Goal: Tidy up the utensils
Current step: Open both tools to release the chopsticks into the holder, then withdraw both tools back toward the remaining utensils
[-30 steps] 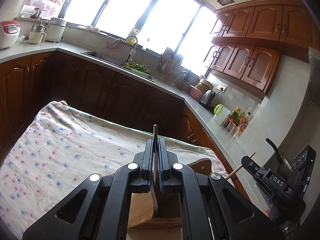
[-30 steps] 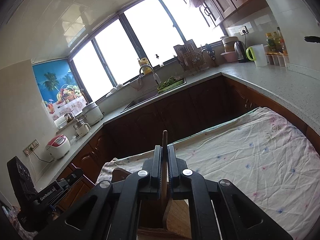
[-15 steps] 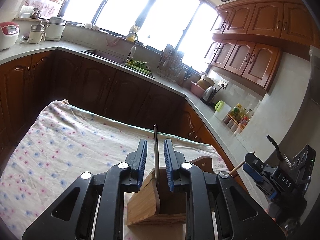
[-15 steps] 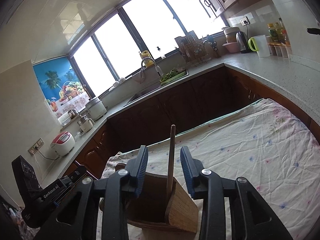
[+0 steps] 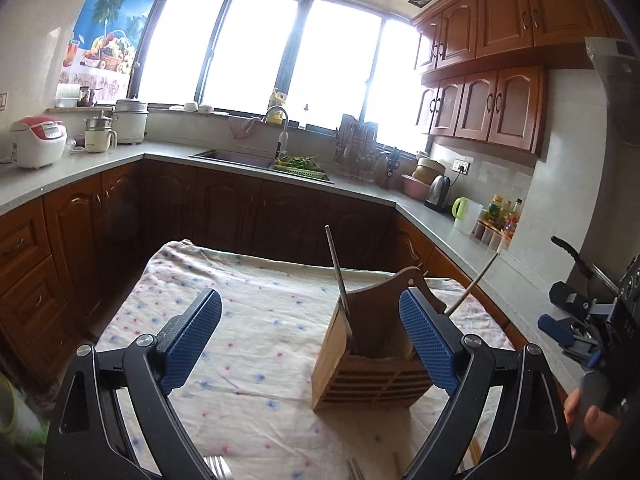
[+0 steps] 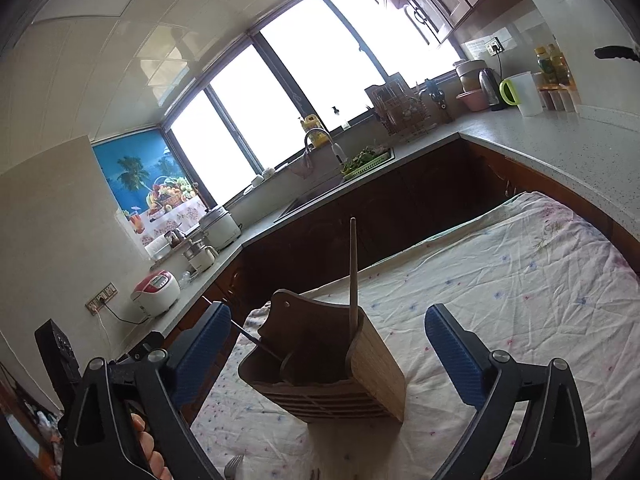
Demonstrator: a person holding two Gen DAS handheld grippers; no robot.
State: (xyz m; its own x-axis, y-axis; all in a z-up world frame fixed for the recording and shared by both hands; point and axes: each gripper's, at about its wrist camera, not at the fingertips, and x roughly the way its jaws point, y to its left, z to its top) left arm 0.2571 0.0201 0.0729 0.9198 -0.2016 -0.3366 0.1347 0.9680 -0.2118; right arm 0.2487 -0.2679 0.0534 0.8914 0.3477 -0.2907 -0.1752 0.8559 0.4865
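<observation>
Kitchen with wooden cabinets (image 5: 496, 24) and a bright window; the floral cloth (image 5: 256, 320) covers the counter. The wooden utensil holder (image 5: 372, 356) stands upright on the cloth. A metal utensil handle (image 5: 338, 276) leans in one compartment; a wooden stick (image 6: 353, 276) stands in another. Left gripper (image 5: 310, 340) — jaws opening, wide apart, nothing clamped; the holder sits ahead, toward its right finger. Right gripper (image 6: 326, 350) — jaws opening, wide apart, the holder ahead between the fingers, untouched.
</observation>
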